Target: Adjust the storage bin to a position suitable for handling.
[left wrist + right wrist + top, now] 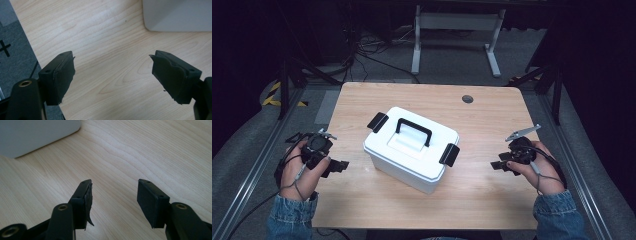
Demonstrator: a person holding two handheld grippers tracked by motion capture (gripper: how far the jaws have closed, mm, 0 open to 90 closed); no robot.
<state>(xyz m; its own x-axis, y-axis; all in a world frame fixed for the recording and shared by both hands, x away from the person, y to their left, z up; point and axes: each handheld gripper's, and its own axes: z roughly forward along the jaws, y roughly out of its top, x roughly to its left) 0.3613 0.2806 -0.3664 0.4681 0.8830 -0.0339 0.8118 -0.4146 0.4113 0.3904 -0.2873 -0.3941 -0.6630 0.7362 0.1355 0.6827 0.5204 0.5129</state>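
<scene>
Left gripper (pixel 343 165): jaws wide apart, nothing between them, low over the table (pixel 492 200) near its left edge, pointing right at the box. Right gripper (pixel 496 165): jaws also well apart, empty, near the table's right edge, pointing left at the box. White lidded storage box (pixel 404 160) sits mid-table between the two, well apart from both. Long axis runs diagonally, far-left to near-right; one long side faces the near-left. Black carry handle (pixel 413 130) on the lid lies along that axis. Black latches: one at the far-left end (pixel 377 121), one at the near-right end (pixel 449 154), both down on the lid.
</scene>
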